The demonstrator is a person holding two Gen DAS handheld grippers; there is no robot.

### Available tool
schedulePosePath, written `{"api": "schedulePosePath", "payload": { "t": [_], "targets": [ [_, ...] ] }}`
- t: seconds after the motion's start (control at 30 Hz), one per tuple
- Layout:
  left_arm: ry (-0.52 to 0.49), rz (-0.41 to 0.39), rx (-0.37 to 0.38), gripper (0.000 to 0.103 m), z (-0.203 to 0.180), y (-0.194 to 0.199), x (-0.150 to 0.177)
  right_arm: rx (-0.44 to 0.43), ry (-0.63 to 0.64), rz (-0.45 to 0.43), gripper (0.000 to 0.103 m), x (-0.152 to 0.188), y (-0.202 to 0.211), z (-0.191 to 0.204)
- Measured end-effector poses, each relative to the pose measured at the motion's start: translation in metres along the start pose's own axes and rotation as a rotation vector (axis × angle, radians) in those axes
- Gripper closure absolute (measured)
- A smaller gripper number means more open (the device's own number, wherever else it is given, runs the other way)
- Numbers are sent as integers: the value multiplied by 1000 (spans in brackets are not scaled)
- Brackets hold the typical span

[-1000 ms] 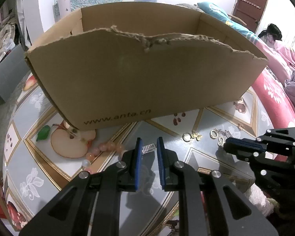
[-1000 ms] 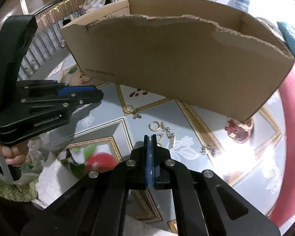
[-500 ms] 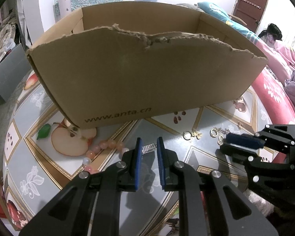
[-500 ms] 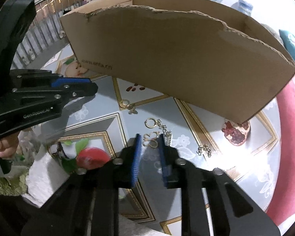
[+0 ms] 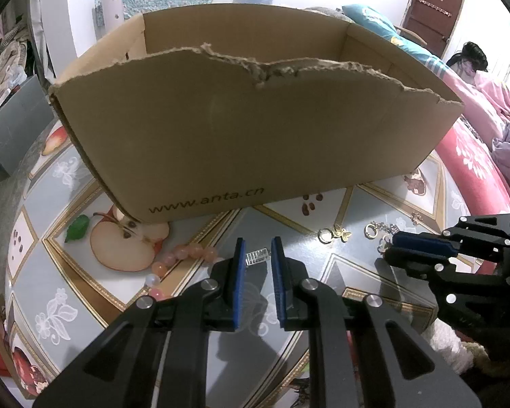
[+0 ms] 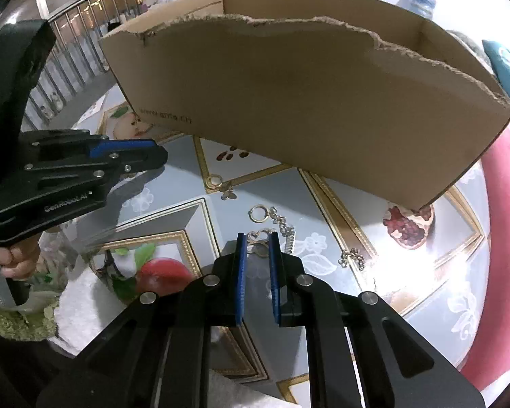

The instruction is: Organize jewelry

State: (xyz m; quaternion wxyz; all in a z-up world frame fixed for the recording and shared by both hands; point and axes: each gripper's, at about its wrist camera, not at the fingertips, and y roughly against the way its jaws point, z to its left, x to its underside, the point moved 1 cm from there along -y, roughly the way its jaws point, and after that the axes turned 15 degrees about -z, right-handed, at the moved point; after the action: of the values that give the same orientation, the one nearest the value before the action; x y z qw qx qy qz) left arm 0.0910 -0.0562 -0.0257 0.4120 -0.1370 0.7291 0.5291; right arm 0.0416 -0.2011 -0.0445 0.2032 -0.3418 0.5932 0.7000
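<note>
Gold charm lay on the table before the box | right gripper gaped astride it | left gripper gaped too | seemed light, thin, slippery — best pinched across its loops.

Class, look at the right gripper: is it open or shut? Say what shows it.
Open. In the right wrist view the right gripper shows a clear gap between its blue pads, and a small gold ornament lies on the table between their tips, ungripped.
</note>
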Motion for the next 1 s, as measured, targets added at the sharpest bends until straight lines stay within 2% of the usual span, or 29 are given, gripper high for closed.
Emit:
{"api": "schedulePosePath", "payload": {
  "t": [0.17,0.37,0.5,0.7,0.83,1.0],
  "targets": [
    [-5,-28,13,89,-1,9,-3,-17,-7,-47,92,-3,19,-4],
    [-20,-104,61,89,-7,35,-11,-28,-12,-125,92,-17,44,-5],
    [-34,-188,102,89,-13,60,-22,-30,-8,-212,92,-37,68,-10],
    [-48,-291,143,89,-18,79,-59,-44,8,-349,92,-75,91,-16],
    [-42,-298,129,89,-13,66,-84,-48,-14,-383,92,-100,79,-22],
    [-29,-246,79,89,1,30,-109,-64,-74,-315,92,-123,37,-35]
  ]
}}
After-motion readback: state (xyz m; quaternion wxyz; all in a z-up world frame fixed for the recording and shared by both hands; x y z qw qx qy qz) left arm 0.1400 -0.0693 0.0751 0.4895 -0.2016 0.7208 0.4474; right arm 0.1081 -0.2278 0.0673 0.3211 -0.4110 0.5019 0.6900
